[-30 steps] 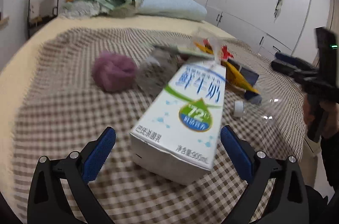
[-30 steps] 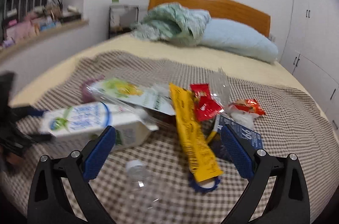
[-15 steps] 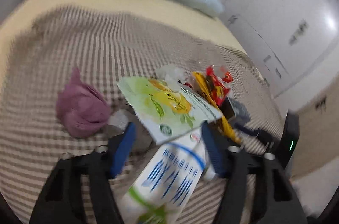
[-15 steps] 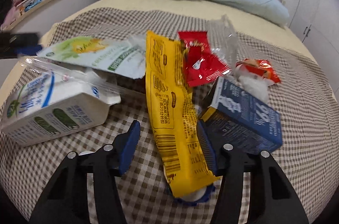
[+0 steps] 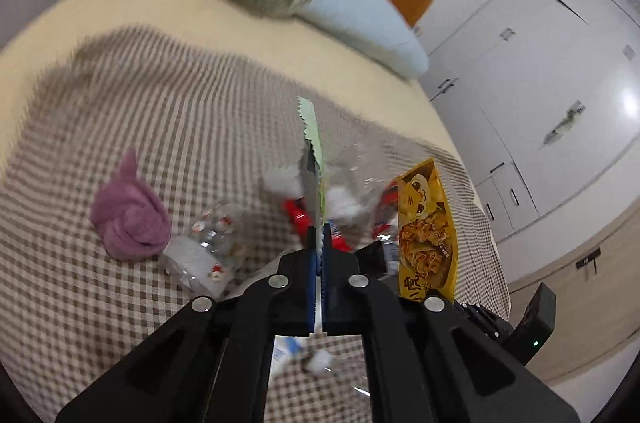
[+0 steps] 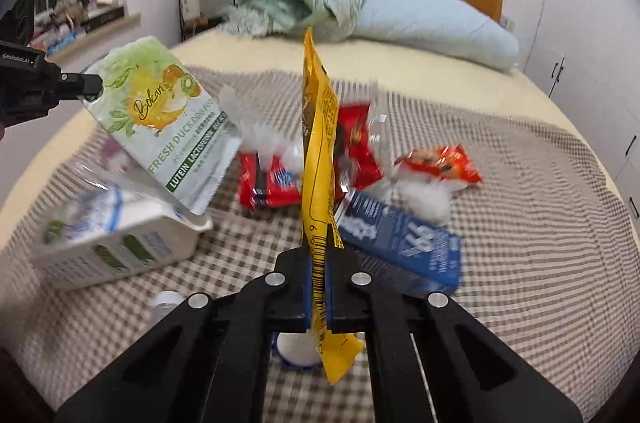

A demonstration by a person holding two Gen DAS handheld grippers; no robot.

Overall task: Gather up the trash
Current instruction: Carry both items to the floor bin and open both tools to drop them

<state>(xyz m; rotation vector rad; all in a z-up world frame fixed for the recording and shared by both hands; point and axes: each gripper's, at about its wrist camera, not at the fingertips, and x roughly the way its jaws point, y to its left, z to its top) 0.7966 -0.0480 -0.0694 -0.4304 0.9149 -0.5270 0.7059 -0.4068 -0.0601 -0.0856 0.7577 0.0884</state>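
- The left tongs point(image 5: 320, 243) are clamped on the edge of a green pouch point(image 6: 160, 119), which hangs clear of the bed point(image 6: 540, 223) beside the pile.
- The right tongs point(image 6: 318, 263) are clamped on a yellow bag point(image 6: 316, 143), pinched near its bottom end so most of it stands up above the grip.
- The rest of the trash lies on the checked blanket: a milk carton point(image 6: 116, 243), a blue carton point(image 6: 400, 239), red wrappers point(image 6: 272, 183) and a clear bottle point(image 5: 200, 255).
- Both grips look thin, on film edges; I judge a steady squeeze and slow carry wise, or a pack may slip.
- No bin shows in either view, so where to drop them cannot be told.
- Lift straight up first, so the hanging ends do not drag wrappers off the pile.
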